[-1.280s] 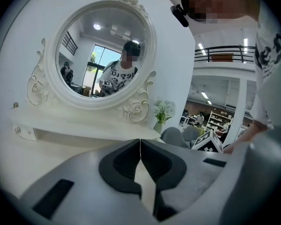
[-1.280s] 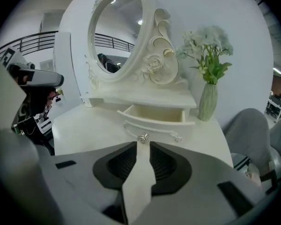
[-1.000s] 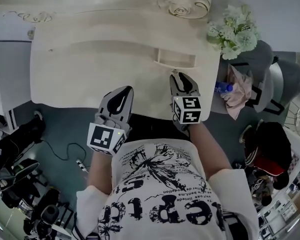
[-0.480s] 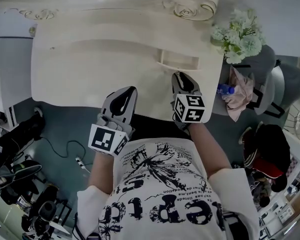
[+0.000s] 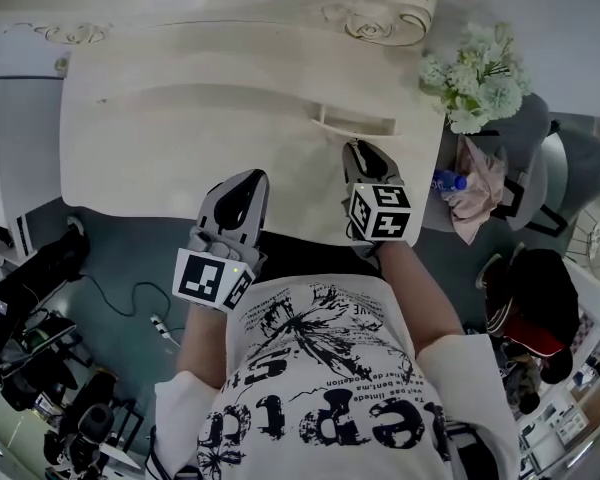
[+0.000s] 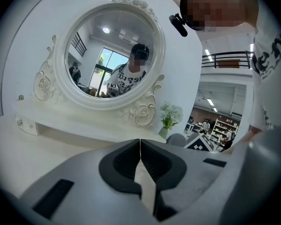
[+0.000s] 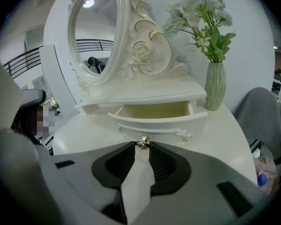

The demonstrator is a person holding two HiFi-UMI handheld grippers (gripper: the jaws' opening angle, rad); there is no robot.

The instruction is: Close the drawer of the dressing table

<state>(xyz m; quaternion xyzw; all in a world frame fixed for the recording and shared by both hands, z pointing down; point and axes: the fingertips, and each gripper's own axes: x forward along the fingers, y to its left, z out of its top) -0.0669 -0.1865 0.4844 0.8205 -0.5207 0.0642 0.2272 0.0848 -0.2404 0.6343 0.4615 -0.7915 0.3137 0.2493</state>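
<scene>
The white dressing table (image 5: pixel 160 138) has a small drawer (image 5: pixel 355 126) pulled out of the raised shelf at its right. In the right gripper view the drawer (image 7: pixel 154 118) stands open and empty. Its metal knob (image 7: pixel 142 143) sits between the tips of my right gripper (image 7: pixel 142 146). The jaws are closing on the knob and both tips touch it. From the head view my right gripper (image 5: pixel 358 148) points at the drawer front. My left gripper (image 5: pixel 248 180) hovers at the table's front edge, shut and empty, its tips (image 6: pixel 139 149) meeting.
An oval mirror (image 6: pixel 112 55) in a carved frame rises at the table's back. A vase of white flowers (image 7: pixel 214 90) stands right of the drawer. A grey chair (image 5: pixel 525 128) with clothes and a blue bottle (image 5: pixel 445 178) is at the right. Camera gear (image 5: pixel 30 348) lies on the floor at the left.
The head view has shifted a little. Both grippers keep their places at the table's front.
</scene>
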